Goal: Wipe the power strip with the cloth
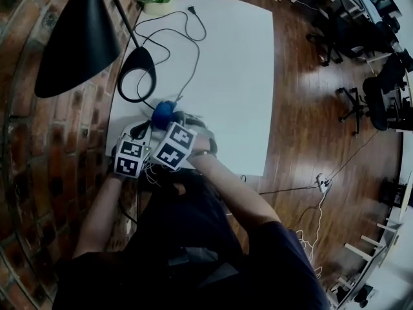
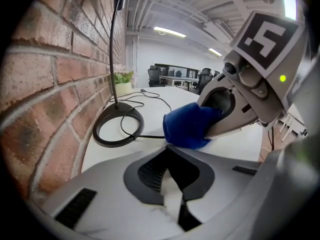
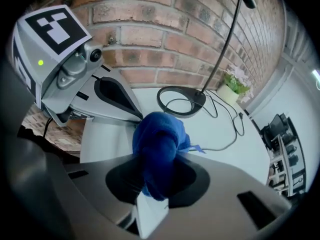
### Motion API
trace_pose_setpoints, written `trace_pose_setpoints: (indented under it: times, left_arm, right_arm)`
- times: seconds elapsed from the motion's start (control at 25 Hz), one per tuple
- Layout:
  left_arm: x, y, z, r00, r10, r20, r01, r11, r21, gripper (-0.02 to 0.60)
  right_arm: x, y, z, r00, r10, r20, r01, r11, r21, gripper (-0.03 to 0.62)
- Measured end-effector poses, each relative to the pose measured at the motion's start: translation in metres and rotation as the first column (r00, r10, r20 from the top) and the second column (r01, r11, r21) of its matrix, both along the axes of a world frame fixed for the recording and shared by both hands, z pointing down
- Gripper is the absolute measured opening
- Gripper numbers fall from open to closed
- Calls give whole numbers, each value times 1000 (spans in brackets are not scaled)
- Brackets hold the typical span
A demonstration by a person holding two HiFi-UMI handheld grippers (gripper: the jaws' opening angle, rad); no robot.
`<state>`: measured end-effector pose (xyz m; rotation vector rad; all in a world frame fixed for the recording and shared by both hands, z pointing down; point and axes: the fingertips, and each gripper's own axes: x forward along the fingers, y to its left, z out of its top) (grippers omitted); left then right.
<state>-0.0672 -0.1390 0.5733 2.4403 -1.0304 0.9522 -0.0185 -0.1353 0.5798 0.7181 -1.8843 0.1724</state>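
1. Gripped the bunched blue cloth [image 3: 157,134] in the right gripper's [image 3: 156,171] jaws, wad jutting past the tips, aimed steeply down.
2. Held the left gripper's [image 2: 169,156] jaws closed, tips just beside the cloth.
3. Could not plainly make out the power strip; judged it beneath both jaws on the tabletop [image 1: 239,63], long axis unreadable.

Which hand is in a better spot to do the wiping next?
Right. The right gripper is clamped on the bunched blue cloth and points down at the white table. The left gripper is shut beside it, with no cloth in its jaws.
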Motion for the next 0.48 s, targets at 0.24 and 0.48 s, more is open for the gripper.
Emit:
trace_pose_setpoints:
  times: [0.24,0.48]
  left_arm:
    - [-4,1,4,999,-20,-44,21,1000,3,9]
    - [-25,4,5,998,-38,-55,38,999,2,6]
  right_arm:
    - [-18,-4,-3,989,53,135,-44,997,-69,77]
    - [-22,-7,-4,983,61,173,-36,989,-147,83]
